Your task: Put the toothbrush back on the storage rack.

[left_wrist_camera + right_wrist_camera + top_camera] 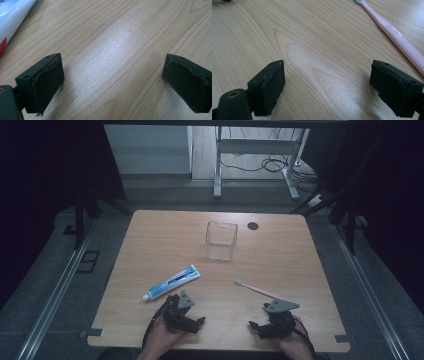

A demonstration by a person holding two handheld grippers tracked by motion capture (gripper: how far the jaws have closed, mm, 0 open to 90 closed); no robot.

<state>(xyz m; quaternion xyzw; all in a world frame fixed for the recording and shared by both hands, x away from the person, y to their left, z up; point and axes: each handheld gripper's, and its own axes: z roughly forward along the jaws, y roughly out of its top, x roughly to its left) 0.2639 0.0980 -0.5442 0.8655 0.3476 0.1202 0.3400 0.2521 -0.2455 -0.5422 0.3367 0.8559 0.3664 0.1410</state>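
A white and blue toothpaste tube [171, 282] lies on the wooden table [150, 235], left of centre; its edge [11, 17] shows at the top left of the left gripper view. A pink toothbrush [257, 289] lies right of centre, and its handle [395, 33] runs along the right side of the right gripper view. A clear plastic cup [220, 240] stands upright farther back. My left gripper [196, 322] rests near the front edge, just below the tube, open over bare wood [112, 75]. My right gripper [256, 326] sits open below the toothbrush, its jaws wide apart with nothing between them [327, 77].
A round black grommet [253, 225] sits in the table's far right part. Beyond the table stand a white desk frame [257, 157] and cables on the floor. Metal rails [55, 290] run along both sides of the table.
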